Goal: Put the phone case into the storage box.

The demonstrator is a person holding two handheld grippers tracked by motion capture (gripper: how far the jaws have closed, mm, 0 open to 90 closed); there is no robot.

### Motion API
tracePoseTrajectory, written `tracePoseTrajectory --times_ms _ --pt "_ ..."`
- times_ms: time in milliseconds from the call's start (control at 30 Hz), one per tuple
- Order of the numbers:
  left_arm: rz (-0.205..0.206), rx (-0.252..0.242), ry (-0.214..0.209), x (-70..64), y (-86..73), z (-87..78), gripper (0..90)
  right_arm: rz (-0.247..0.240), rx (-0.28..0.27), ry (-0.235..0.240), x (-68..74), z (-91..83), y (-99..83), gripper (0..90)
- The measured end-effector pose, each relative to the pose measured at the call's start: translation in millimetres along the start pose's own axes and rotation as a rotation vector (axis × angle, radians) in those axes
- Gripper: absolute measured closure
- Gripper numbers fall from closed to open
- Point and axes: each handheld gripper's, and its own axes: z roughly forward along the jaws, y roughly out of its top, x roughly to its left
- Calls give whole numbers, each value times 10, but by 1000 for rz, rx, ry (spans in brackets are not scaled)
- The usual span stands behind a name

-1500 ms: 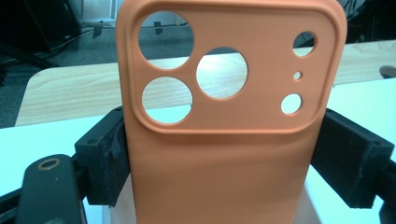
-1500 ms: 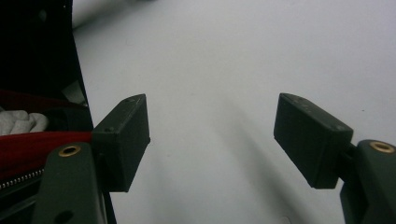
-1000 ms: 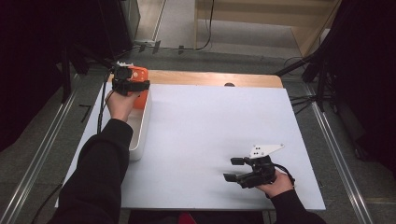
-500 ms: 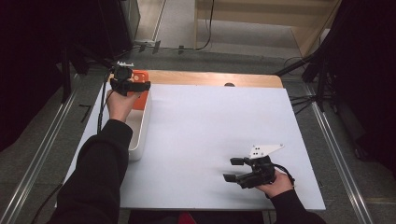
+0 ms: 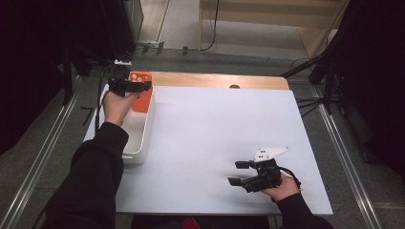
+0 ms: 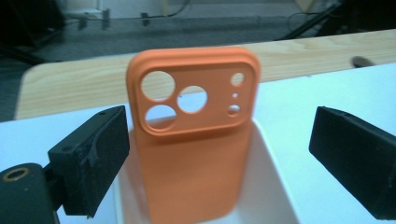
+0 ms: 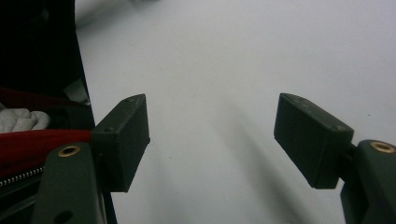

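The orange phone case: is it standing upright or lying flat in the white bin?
Upright: the orange phone case stands on end, leaning on the white bin wall.

A white worktop (image 5: 224,138) with a pale wooden strip (image 5: 215,80) along its far edge stands on a grey floor (image 5: 363,157). Metal rails (image 5: 38,162) run along the floor on both sides. Dark curtains (image 5: 43,57), or perhaps panels, close off left and right. Far back stands light wooden furniture (image 5: 267,19), with black cables (image 5: 210,43) trailing before it.
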Motion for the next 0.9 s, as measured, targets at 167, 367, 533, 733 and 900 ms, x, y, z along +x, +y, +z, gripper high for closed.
tracePoseTrajectory --times_ms 167,367,533,733,900 --pt "4 4 -40 -1 13 -104 51 2 -2 -3 -8 -13 -4 254" --pt "14 14 -85 -44 26 -218 51 4 -6 -9 -19 -25 -7 254" --pt "38 29 -121 -133 30 -292 51 7 -4 -15 -26 -30 -10 253" --pt "82 50 -183 -248 18 -339 51 14 1 -20 -38 -30 -18 252" --pt "111 59 -235 -322 -7 -360 51 17 -3 -25 -48 -45 -28 252"
